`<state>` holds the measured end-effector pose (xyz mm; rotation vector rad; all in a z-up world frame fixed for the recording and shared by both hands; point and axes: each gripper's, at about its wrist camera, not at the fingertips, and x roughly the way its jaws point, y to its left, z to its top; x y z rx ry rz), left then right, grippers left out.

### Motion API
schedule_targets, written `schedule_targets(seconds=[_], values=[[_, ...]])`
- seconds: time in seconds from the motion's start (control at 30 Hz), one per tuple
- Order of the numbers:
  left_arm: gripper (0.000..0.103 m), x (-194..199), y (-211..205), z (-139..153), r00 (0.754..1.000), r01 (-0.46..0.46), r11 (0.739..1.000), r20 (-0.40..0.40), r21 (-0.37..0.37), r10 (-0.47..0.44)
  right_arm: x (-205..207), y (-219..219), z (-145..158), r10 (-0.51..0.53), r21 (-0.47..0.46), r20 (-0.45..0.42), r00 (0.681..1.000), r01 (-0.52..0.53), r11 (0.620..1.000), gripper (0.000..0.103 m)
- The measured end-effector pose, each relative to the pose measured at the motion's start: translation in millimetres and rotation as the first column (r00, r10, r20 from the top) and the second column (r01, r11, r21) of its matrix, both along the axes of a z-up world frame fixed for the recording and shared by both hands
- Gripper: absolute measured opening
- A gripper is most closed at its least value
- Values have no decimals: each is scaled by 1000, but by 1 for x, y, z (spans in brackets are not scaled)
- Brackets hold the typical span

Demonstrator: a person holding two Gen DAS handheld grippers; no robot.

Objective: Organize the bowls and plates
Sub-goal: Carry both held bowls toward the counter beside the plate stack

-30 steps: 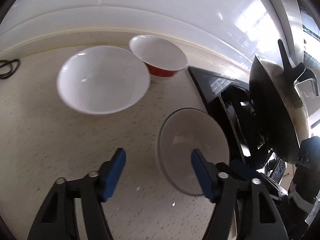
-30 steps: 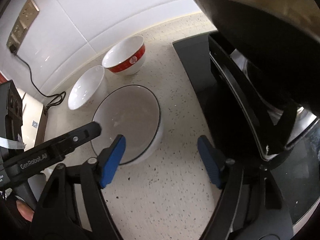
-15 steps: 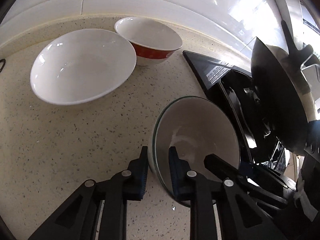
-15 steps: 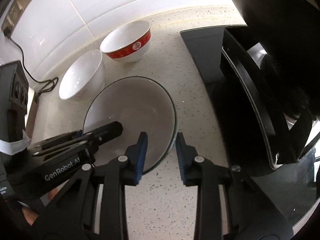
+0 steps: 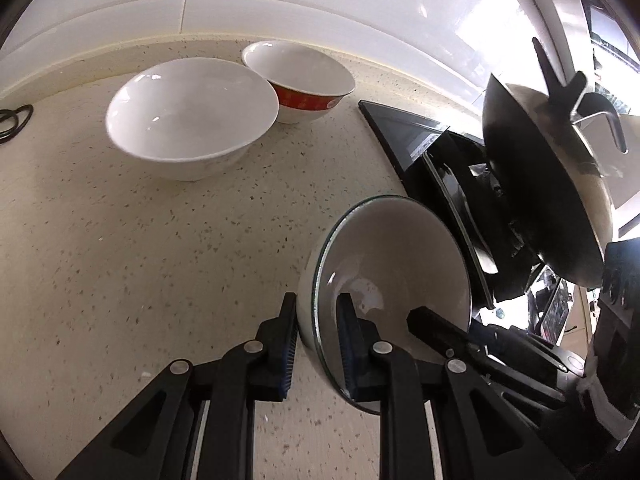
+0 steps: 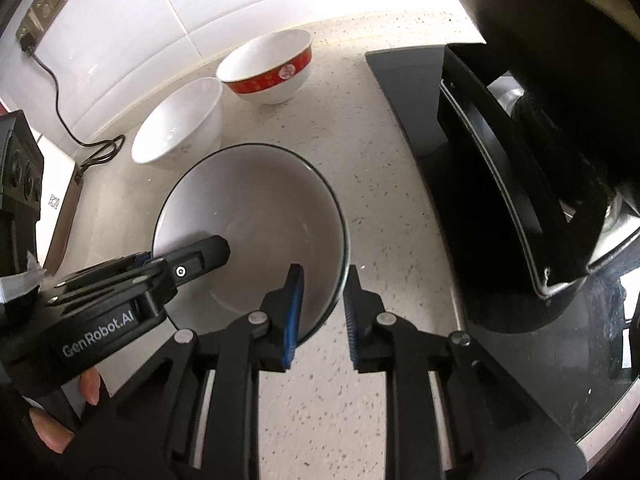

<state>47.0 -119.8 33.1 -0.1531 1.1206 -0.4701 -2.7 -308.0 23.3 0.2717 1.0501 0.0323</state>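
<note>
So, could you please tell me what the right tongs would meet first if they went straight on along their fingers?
Probably the rim of the dark-rimmed bowl, which already sits between the closing right tongs; beyond it lies the speckled counter.

Bright daylight, glare on the wall tiles, sharp focus, fisheye-bent edges with dark corners.

Dark-rimmed white bowl; plain white bowl; red-banded white bowl; speckled beige counter.

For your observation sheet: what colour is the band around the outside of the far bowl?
Red, with a pale pattern on the far bowl; the right wrist view shows it best.
</note>
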Motion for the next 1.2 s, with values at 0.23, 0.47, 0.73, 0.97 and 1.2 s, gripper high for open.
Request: schedule_targets(seconds=[0.23,0.47,0.73,0.97,1.2], values=[[20,-21,10,14,999,-21,1000,40,1,21,-15,8,13,15,-5,36,999,-15,1000,23],[20,-39,35,17,996,-76,997,44,1,76,-29,30,18,61,-10,46,997,-61,998,23],[20,-53,81,16,986,-159,987,48,6,159,-31,74,18,145,-2,42,988,-145,989,23],[20,-61,130,15,970,-237,971,48,7,237,-24,121,18,226,2,39,973,-227,974,23],[20,-67,180,14,955,-293,956,51,9,292,-14,167,15,299,0,39,953,-299,954,22]])
